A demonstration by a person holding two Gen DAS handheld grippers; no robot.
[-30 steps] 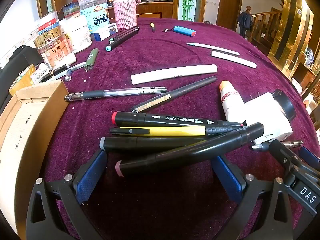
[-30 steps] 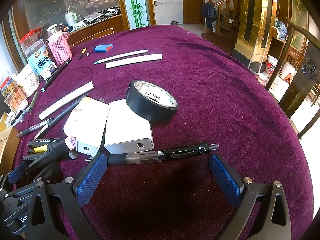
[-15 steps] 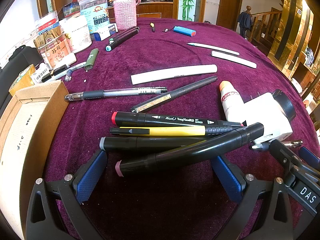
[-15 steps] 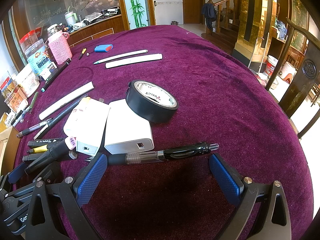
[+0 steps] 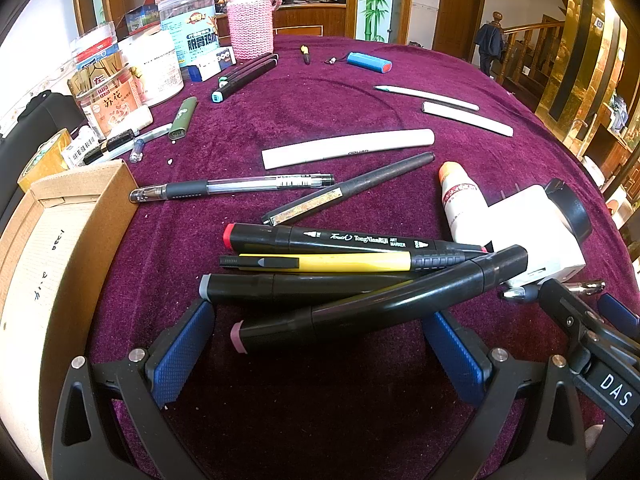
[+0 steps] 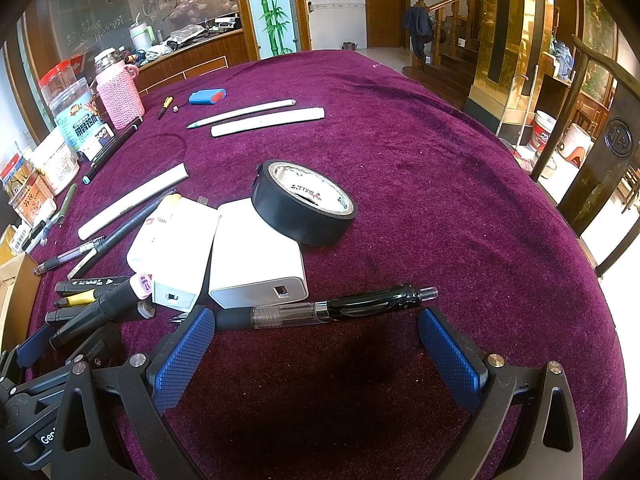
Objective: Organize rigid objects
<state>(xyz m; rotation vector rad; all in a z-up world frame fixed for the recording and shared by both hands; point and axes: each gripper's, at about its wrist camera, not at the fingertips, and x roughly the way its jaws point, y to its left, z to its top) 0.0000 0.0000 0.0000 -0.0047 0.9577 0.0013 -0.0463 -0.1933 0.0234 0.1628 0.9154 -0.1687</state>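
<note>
Hovering low, left gripper (image 5: 320, 344) spread around markers (image 5: 360, 280), right gripper (image 6: 320, 344) wide around pen (image 6: 320, 310)

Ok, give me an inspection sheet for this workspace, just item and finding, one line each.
Surface: table under purple velvet cloth.
Job's things: marker pile between the left gripper's fingers; clear pen, white case, black click pen, two white chargers, black tape roll.
Clutter: jars, pink knitted bottle, cardboard box.
Grippers: left gripper open; right gripper open, click pen at its fingertips.
Cables: nothing seen.
Surroundings: staircase, wooden chair.
</note>
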